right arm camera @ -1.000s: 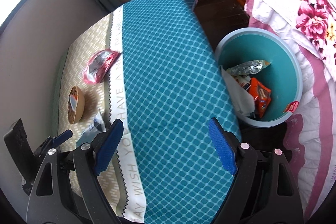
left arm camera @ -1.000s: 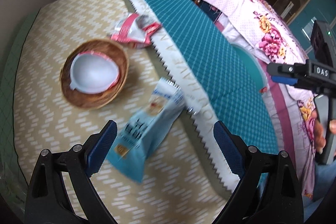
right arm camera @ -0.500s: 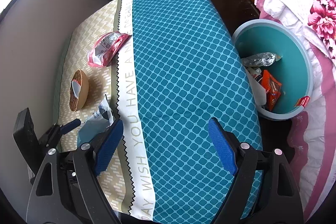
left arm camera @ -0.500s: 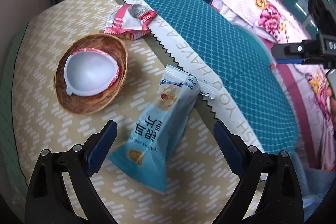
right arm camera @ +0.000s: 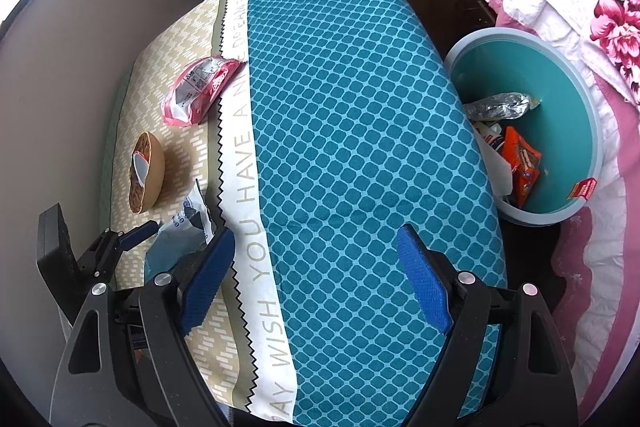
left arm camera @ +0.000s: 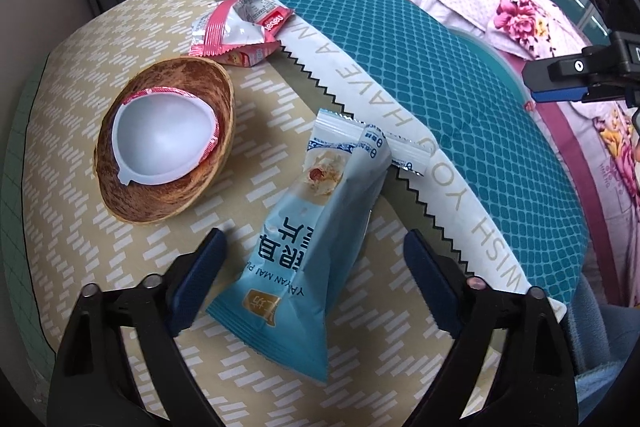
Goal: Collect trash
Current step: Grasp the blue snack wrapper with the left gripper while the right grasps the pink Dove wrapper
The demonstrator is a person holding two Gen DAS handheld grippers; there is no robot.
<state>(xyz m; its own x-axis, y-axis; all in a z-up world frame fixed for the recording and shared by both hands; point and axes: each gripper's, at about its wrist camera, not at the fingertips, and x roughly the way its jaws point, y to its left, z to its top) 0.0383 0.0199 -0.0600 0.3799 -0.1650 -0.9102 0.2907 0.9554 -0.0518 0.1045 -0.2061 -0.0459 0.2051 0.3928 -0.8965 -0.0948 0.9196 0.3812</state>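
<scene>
Left wrist view: the left gripper straddles a light blue snack wrapper on the table — its jaws have just been closing a little, but the pads stand clear of the packet on both sides.

That wrapper lies flat on the beige patterned cloth, its torn top end reaching the white zigzag border of the teal tablecloth. Beyond it sit a brown woven bowl with a white plastic cup inside, and a pink-and-silver wrapper farther off. From the right wrist view, the right gripper hangs over the teal cloth with jaws wide apart and nothing between them — a teal bin stands on the floor beside the table, already holding an orange packet and a crumpled silver wrapper.
</scene>
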